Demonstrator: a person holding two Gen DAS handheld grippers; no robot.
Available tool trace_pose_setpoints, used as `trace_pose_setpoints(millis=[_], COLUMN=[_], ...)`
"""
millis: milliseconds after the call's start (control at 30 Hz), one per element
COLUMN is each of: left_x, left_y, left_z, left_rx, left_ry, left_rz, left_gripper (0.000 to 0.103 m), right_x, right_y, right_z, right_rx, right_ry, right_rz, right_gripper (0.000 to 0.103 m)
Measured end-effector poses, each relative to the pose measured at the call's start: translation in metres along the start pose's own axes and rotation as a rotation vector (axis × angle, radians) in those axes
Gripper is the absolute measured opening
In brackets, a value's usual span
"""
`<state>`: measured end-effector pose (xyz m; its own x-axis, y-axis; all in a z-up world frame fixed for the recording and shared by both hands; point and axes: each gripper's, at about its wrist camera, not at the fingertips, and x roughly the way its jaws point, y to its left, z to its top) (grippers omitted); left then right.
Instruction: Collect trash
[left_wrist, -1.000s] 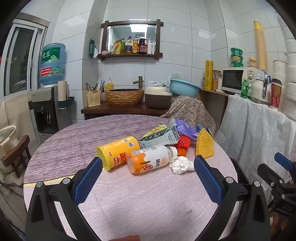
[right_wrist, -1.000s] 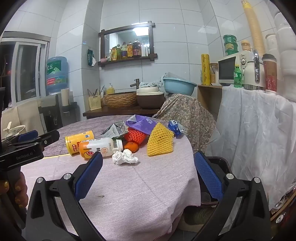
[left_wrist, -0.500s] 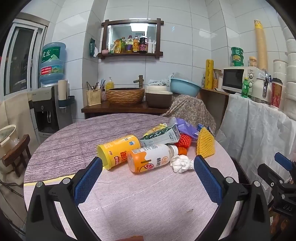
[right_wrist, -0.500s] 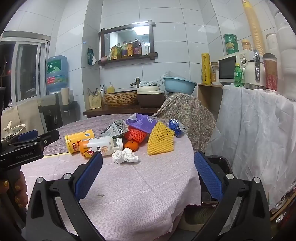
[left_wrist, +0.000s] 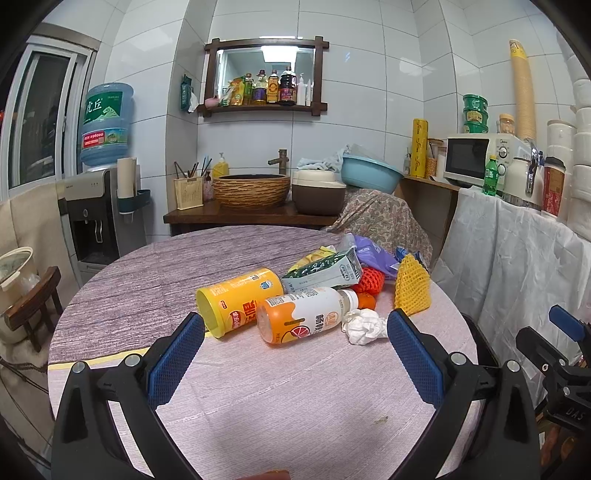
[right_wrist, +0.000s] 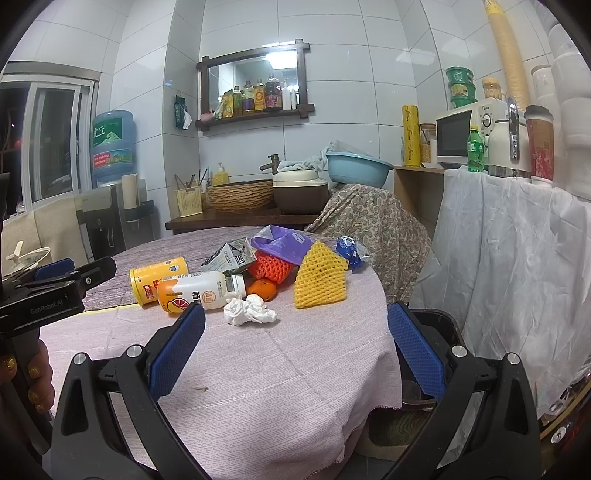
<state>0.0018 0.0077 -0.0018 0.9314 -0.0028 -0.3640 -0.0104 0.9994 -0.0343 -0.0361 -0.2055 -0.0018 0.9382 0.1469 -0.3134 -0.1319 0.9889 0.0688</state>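
Blue-padded hand-held gripper wide open (empty)

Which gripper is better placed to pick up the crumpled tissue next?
Right, probably. The right gripper is open with the tissue just ahead, and the bin sits on its side.

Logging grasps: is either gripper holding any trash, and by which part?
Nothing is held. The left gripper and right gripper are both open and empty, short of the trash on the table.

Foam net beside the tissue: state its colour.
Yellow foam net, clearest in the right wrist view.
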Motion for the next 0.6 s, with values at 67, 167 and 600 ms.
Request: trace_pose_setpoints(millis=[67,167,600], left_x=[0.0012,0.0014,-0.0001], left_y=[0.0009,0.0004,0.0004], left_z=[-0.0005,0.0002,-0.0016], left_rx=[-0.002,0.0,0.005], left_ry=[0.005,0.008,0.01], left_rz=[-0.002,0.001,-0.002], left_gripper=[0.098,0.098,0.098], right_x=[-0.0003,-0.0014,-0.0032], right_y=[0.0003,0.0003,-0.0004], right_z=[0.0002,0.001,0.0033], right_rx=[0.0,0.0,0.0], right_ry=[-0.001,-0.001,0.001], right_rz=[-0.001,-0.001,-0.003], right_gripper=[0.098,0.098,0.098])
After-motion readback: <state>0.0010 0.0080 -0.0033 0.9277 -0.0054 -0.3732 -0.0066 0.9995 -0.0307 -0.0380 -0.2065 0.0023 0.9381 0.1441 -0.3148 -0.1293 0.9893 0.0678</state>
